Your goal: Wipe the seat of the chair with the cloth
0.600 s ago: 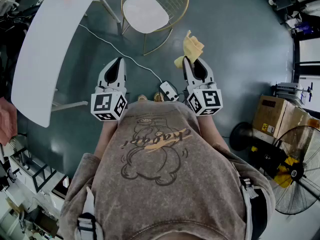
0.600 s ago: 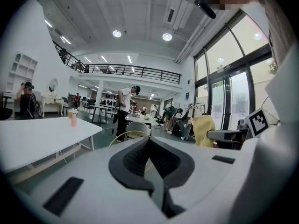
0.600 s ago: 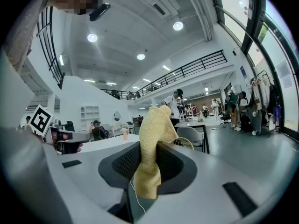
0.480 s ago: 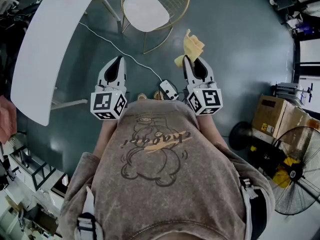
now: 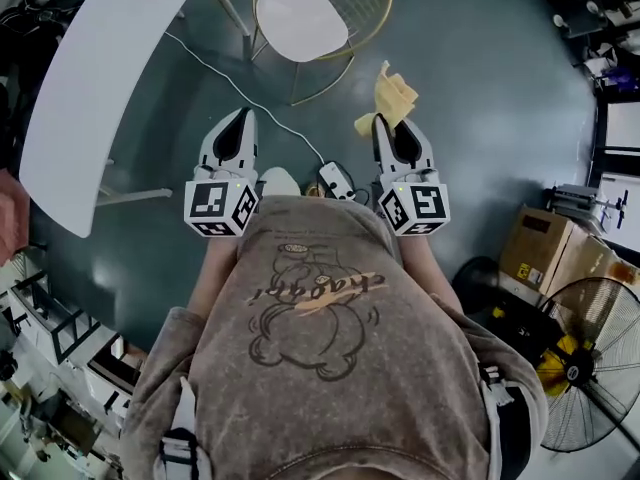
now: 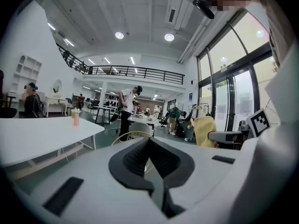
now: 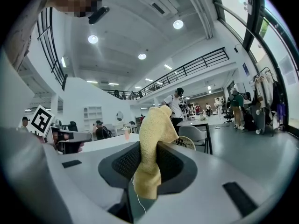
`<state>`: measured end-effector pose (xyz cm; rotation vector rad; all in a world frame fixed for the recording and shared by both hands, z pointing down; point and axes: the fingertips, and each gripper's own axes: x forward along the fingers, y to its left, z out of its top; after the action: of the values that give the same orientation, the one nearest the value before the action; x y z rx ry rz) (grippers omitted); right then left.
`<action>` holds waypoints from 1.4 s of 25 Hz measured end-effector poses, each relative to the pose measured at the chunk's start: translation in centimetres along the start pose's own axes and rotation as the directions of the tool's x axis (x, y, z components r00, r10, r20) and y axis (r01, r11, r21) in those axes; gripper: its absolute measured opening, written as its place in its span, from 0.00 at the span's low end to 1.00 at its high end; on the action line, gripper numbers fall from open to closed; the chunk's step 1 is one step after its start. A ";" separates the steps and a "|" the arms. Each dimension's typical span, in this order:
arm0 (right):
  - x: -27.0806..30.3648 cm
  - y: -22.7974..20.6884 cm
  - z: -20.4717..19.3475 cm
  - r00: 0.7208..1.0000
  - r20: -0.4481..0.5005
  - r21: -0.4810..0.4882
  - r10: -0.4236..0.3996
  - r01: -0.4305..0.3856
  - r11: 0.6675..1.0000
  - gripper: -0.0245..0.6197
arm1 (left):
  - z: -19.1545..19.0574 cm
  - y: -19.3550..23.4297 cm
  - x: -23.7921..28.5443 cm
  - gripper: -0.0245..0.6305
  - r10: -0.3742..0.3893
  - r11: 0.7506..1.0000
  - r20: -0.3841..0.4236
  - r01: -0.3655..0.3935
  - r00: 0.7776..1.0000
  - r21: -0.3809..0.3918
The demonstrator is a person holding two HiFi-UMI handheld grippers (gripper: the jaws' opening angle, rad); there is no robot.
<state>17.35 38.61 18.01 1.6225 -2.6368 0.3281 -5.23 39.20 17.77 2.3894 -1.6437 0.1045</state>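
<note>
The chair (image 5: 305,23) has a white seat and a gold wire frame, and stands ahead of me beside the white table. In the left gripper view its seat (image 6: 140,129) shows just past the jaws; in the right gripper view it (image 7: 194,135) sits behind the cloth. My right gripper (image 5: 379,123) is shut on the yellow cloth (image 5: 391,96), which sticks out past the tips (image 7: 152,143). My left gripper (image 5: 242,118) is shut with nothing in it (image 6: 150,141). Both grippers hang in the air, short of the chair.
A long white table (image 5: 95,78) runs along the left. A white cable (image 5: 255,103) crosses the floor to a small white device (image 5: 338,180) near my feet. Cardboard boxes (image 5: 548,253) and a floor fan (image 5: 585,368) stand at the right. People stand far off (image 6: 127,108).
The view has shifted a little forward toward the chair. A white shoe now shows beside the left gripper. Both grippers keep their hold and posture.
</note>
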 end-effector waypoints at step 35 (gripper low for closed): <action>30.5 -3.4 4.0 0.994 -0.043 0.016 -0.097 0.098 0.995 0.22 | 7.4 17.6 28.2 0.05 -0.222 0.975 -0.067 0.222 0.973 -0.008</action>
<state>6.74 9.54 18.74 1.7227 -2.5216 0.3791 -11.82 5.86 18.76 2.5211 -1.3367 0.1439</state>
